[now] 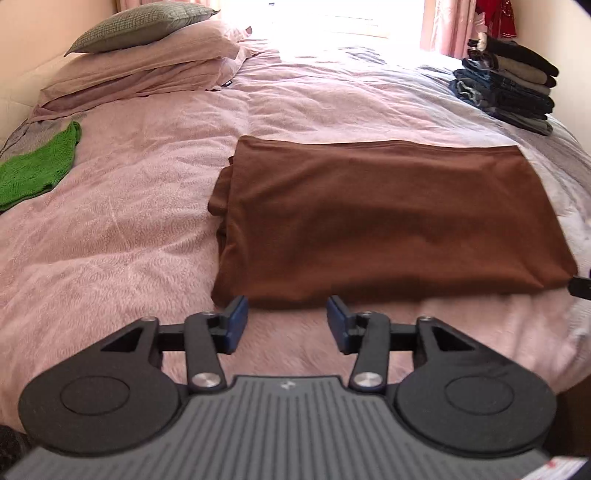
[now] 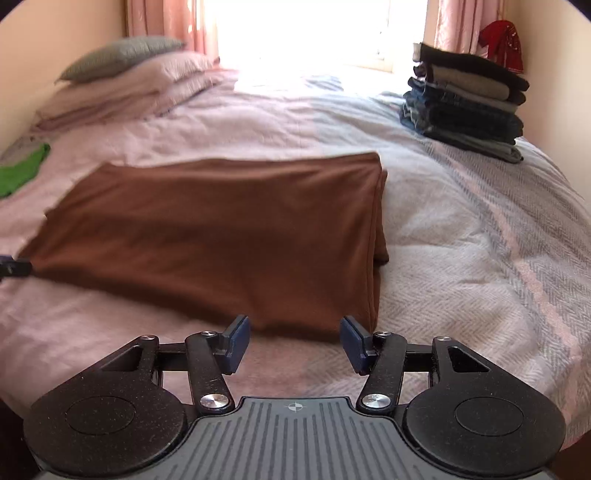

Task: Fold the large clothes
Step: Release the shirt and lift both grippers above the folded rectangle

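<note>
A brown garment (image 1: 391, 218), folded into a broad rectangle, lies flat on the bed (image 1: 129, 240) near its front edge. Its stacked fold edges show at the left end in the left wrist view and at the right end in the right wrist view.

Left claw (image 1: 287, 321): held just short of the garment's near edge, towards its left corner. Its blue pads (image 1: 236, 321) stand apart with only the pink bedspread between them; nothing is gripped.

Right claw (image 2: 293, 341): held just short of the near edge, towards the garment's right corner. Its blue pads (image 2: 351, 341) stand wide apart and grip nothing. A dark part of the other claw shows at the edge of each view, beside the garment's opposite near corner; whether it touches the cloth cannot be told.

Far right of the bed: a stack of folded clothes (image 1: 506, 88) in dark blues, greys and black, well apart from the brown garment.

Far left: pink pillows (image 1: 147, 70) with a grey-green cushion (image 1: 136, 26) on top. Nearer on the left edge lies a green knitted garment (image 1: 37, 166), unfolded.

Beyond the bed a bright window (image 2: 314, 29) sits between pink curtains (image 2: 166, 26), and a red item (image 2: 502, 40) hangs at the far right wall.
</note>
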`<state>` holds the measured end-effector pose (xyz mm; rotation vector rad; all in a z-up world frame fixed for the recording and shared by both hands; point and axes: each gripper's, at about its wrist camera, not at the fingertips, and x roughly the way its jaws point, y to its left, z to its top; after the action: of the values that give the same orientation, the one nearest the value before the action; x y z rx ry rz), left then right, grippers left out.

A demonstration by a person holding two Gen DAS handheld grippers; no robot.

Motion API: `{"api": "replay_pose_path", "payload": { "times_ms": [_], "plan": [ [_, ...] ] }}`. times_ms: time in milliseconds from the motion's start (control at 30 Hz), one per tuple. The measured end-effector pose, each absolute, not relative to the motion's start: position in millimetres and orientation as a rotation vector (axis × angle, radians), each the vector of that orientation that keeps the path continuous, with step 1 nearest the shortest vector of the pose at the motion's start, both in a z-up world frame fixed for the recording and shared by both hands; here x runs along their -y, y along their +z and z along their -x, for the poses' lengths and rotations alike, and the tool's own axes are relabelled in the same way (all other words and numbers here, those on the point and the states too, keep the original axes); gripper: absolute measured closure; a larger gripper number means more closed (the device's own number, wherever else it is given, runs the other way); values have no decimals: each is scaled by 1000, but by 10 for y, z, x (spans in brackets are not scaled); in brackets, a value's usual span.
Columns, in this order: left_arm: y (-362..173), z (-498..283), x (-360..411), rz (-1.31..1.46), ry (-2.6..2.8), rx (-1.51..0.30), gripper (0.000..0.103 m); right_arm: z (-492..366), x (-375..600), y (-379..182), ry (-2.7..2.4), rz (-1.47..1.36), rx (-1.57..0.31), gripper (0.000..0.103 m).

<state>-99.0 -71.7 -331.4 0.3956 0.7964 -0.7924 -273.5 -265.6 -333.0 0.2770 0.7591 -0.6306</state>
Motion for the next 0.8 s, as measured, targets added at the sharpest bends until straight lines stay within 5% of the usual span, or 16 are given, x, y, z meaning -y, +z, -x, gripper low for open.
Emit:
{"api": "replay_pose_path", "payload": {
  "times_ms": [200, 800],
  "plan": [
    [-3146, 1363, 630, -429, -818, -774, 40, 2802, 2372, -3166, -582, -292, -768, 44],
    [-3182, 1277, 397, -338, -872, -811, 36, 2980, 2345, -3284, -610, -332, -787, 44]
  ]
}}
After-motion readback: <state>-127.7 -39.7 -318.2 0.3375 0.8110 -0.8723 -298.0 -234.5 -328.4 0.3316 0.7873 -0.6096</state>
